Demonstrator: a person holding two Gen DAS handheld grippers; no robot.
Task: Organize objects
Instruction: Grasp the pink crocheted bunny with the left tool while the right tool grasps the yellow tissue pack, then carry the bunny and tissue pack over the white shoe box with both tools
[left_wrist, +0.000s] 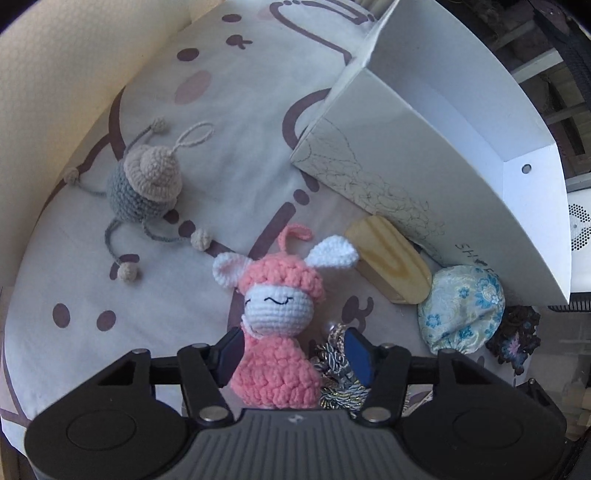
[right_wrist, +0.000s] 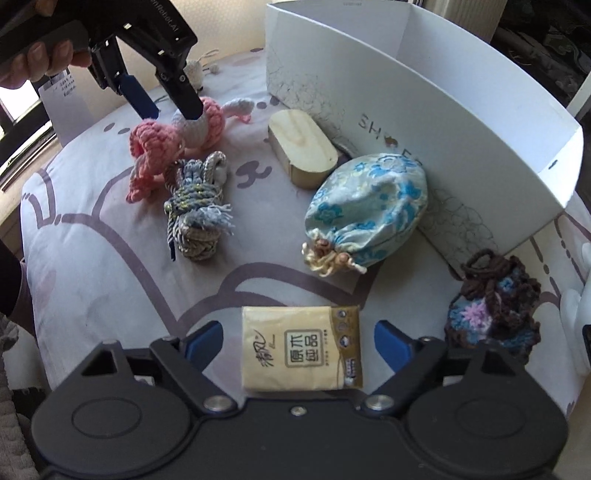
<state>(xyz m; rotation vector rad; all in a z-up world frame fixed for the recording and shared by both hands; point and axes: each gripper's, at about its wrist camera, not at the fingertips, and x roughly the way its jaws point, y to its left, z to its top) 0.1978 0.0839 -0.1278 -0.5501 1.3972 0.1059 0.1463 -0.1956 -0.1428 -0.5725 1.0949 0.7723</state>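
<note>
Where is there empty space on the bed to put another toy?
Bare sheet lies left of the rope knot, and between that knot and the flowered pouch. It is crowded along the white box, around the wooden block and dark crochet piece.

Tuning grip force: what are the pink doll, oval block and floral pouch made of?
Pink doll: crocheted yarn, soft, loopy stitches visible. Oval block: looks like pale unfinished wood, grain lines on top. Floral pouch: woven fabric with slight sheen, probably brocade, gathered at a drawstring.
</note>
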